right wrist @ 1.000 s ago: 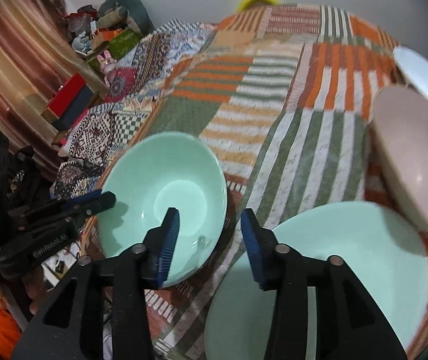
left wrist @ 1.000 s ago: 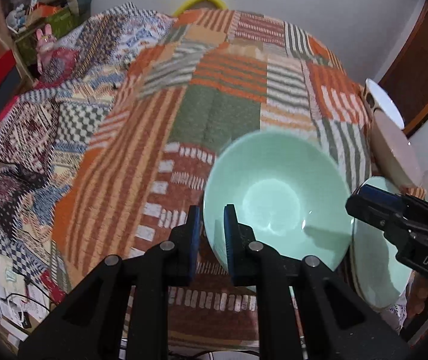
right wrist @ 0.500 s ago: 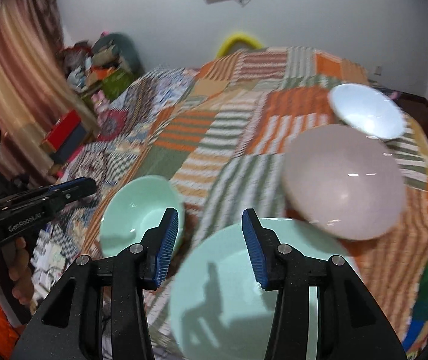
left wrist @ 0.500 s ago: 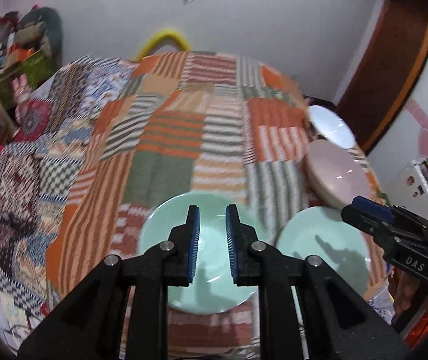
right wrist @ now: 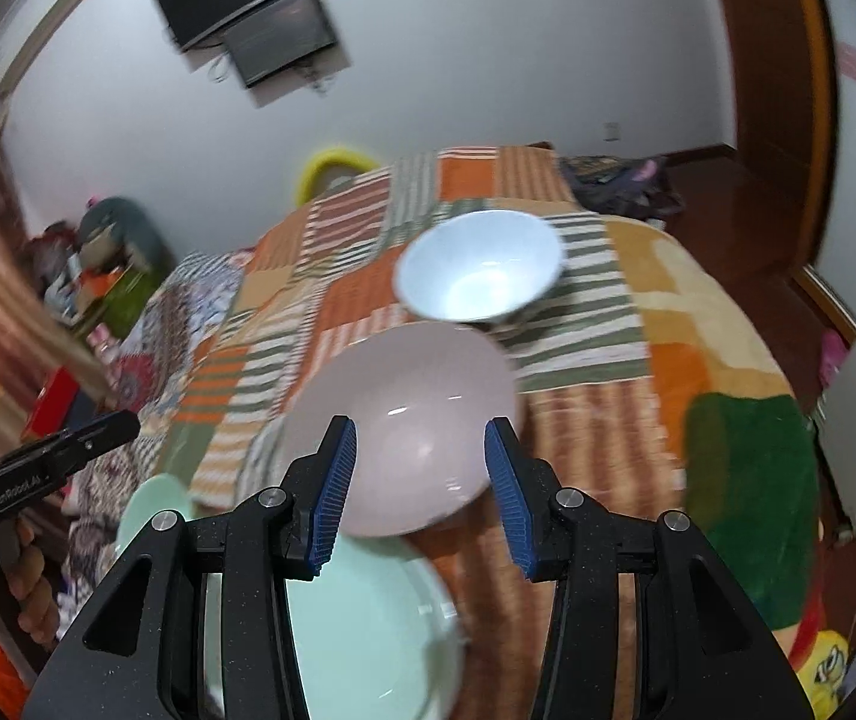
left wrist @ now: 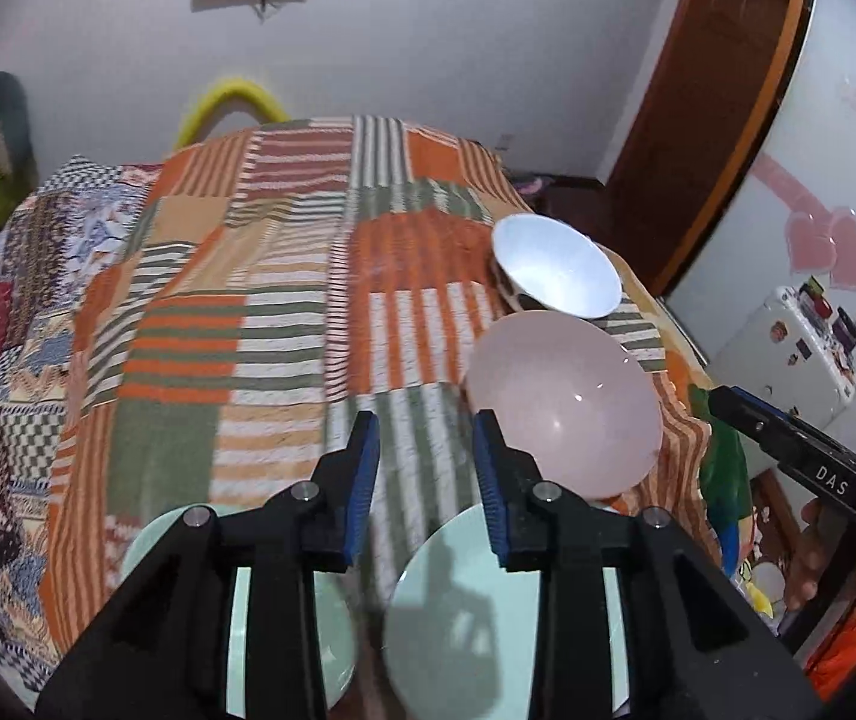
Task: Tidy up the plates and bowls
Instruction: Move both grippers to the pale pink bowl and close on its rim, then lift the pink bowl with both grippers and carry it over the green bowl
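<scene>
- Left hand-held gripper (left wrist: 425, 474): black frame, blue ribbed pads, pitched down over the near edge of the bed; jaws opening, nothing between them, only striped cloth showing in the gap.
- Right hand-held gripper (right wrist: 422, 483): same build, jaws apart and bare, pitched down over the bed; the pink bowl lies beyond and below the gap, not touched.
- Mint green bowl (left wrist: 332, 618): nearest the bed's front edge, largely hidden behind the left gripper's frame; in the right wrist view only a sliver (right wrist: 152, 504) shows at lower left.
- Mint green plate (left wrist: 463, 606): just beside the green bowl, to its right, flat on the cover; the right wrist view shows it (right wrist: 368, 618) directly under that gripper.
- Pink bowl (left wrist: 559, 402): next back from the plate, its near rim overlapping the plate's far edge in both views; whether they touch I cannot tell.
- White bowl (left wrist: 556, 270): farthest of the row, tilted toward the camera, near the pink bowl's far rim.
- Patchwork bedcover (left wrist: 284, 300): orange, green and cream stripes, bearing all four pieces.
- Left view only: the right gripper from the side (left wrist: 799, 462), with fingers (left wrist: 817, 558) of a hand beneath it.
- Right view only: the left gripper from the side (right wrist: 44, 468), a hand (right wrist: 32, 582) on its grip, and a wall-mounted screen (right wrist: 260, 12).
</scene>
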